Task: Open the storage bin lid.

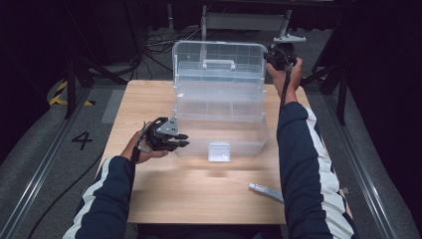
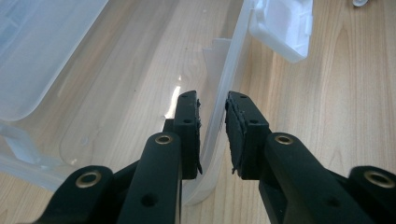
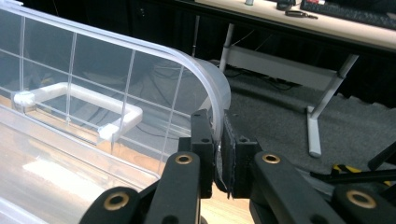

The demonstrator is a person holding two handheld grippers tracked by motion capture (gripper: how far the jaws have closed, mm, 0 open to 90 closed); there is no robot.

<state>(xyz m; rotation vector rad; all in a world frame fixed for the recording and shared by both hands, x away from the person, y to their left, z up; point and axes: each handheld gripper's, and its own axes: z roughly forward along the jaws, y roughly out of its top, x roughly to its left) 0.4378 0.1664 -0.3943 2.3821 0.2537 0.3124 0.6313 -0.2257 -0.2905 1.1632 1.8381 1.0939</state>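
Note:
A clear plastic box [image 1: 239, 142] stands open on the wooden table [image 1: 199, 194], its lid [image 1: 199, 79] raised upright at the back. My left gripper [image 1: 181, 139] is at the box's front left corner. In the left gripper view the left gripper [image 2: 213, 135] is shut on the thin front wall [image 2: 229, 70], one pad inside and one outside. My right gripper [image 1: 272, 56] is up at the lid's top right corner. In the right gripper view the right gripper [image 3: 218, 140] is shut on the lid's curved rim [image 3: 212, 93].
A white latch [image 1: 219, 152] hangs on the box's front wall and appears as the latch [image 2: 285, 28] ahead of the left jaws. The lid carries a white handle [image 3: 79, 95]. A small white tube [image 1: 265, 190] lies near the table's front right. Dark floor, cables and stands surround the table.

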